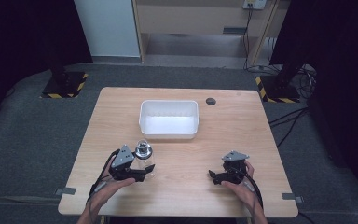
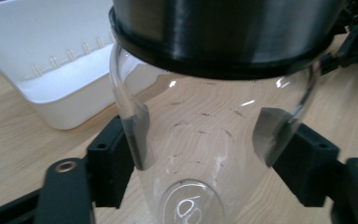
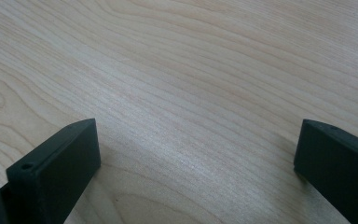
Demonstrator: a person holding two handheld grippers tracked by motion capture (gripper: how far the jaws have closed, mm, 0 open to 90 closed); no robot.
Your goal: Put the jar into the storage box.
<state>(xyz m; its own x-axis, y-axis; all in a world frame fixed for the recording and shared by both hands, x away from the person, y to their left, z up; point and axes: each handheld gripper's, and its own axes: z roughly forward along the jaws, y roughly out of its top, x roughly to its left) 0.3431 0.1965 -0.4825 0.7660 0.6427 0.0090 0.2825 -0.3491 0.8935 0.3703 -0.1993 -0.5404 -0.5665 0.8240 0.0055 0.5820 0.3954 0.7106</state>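
A clear glass jar (image 1: 143,157) with a shiny metal lid (image 1: 143,148) stands upright on the wooden table (image 1: 242,135), front left. My left gripper (image 1: 146,171) is shut on the jar's lower body. In the left gripper view its grey pads (image 2: 137,135) press the glass (image 2: 205,116) from both sides, below the dark-rimmed lid (image 2: 223,32). My right gripper (image 1: 214,176) rests at the front right, pointing left. Its jaws stand open over bare wood in the right gripper view (image 3: 196,154), with nothing between them.
A white rectangular tub (image 1: 142,119) sits at the table's middle, behind the jar; its near wall (image 2: 42,70) shows left of the jar in the left gripper view. A small dark round disc (image 1: 210,101) lies near the far edge.
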